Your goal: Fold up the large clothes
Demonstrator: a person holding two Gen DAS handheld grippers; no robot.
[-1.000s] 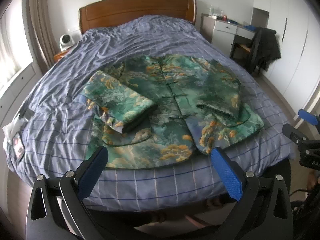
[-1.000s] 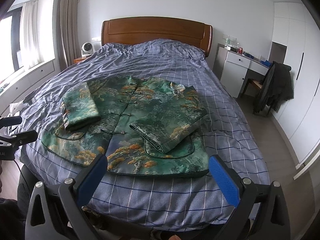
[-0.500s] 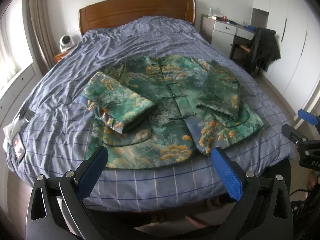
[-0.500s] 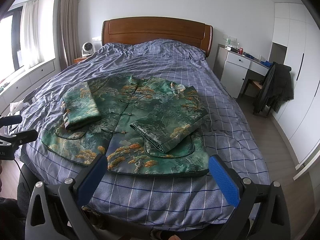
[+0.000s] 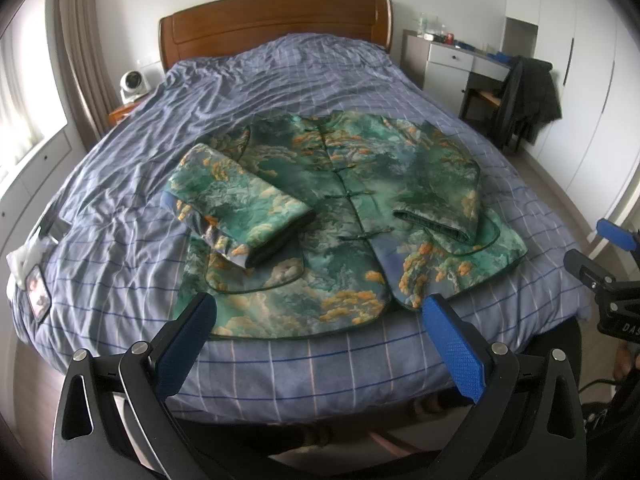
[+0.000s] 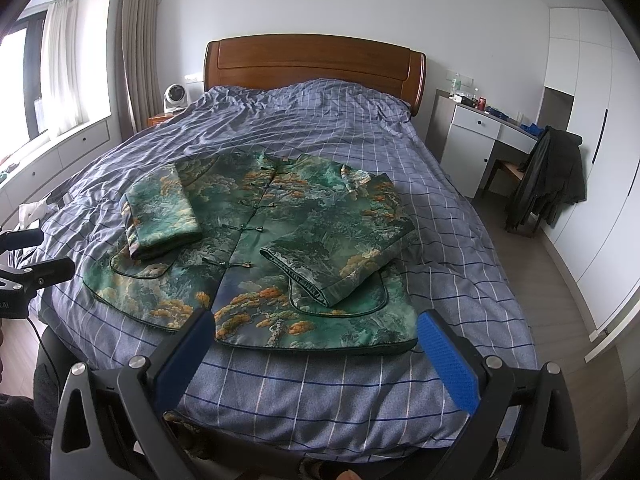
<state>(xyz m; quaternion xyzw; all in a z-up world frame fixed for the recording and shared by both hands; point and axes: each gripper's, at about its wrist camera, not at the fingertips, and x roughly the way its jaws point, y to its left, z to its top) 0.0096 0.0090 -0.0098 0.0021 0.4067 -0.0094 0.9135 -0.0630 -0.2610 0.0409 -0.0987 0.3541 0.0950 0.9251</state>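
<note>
Big bed w/ a blue-purple checked cover [image 5: 304, 92] and a brown wood headboard [image 6: 316, 60] fills most of the room. On it, near the foot end, lies the green silky jacket w/ orange tree pattern and knot buttons [image 5: 352, 216], front side up, flat on the cover. Both sleeves are already laid in over the front: the left sleeve [image 5: 240, 208] lies across its side, the right sleeve [image 6: 340, 256] lies slanted down to the hem. The body isn't folded up yet, I think.

At the wall stands a white desk [image 6: 480, 136] w/ a dark coat on a chair [image 6: 552, 176]. A small white fan [image 6: 176, 96] sits by the headboard.

The left gripper [image 5: 318, 334] hangs over the foot of the bed, just short of the hem, its blue pads spread wide, nothing btwn them. The right gripper [image 6: 314, 344] is the same: wide apart, empty, near the hem on its side.

Next step, my guess: fold the bottom up to the collar. To do it well, each gripper should go down on a hem corner and pinch both layers of cloth, not the bed cover under it. Lift both corners together, same height, so the sleeves don't slide off. The cloth looks smooth & slippy, so go slow and lay it down flat, edges lined up.
</note>
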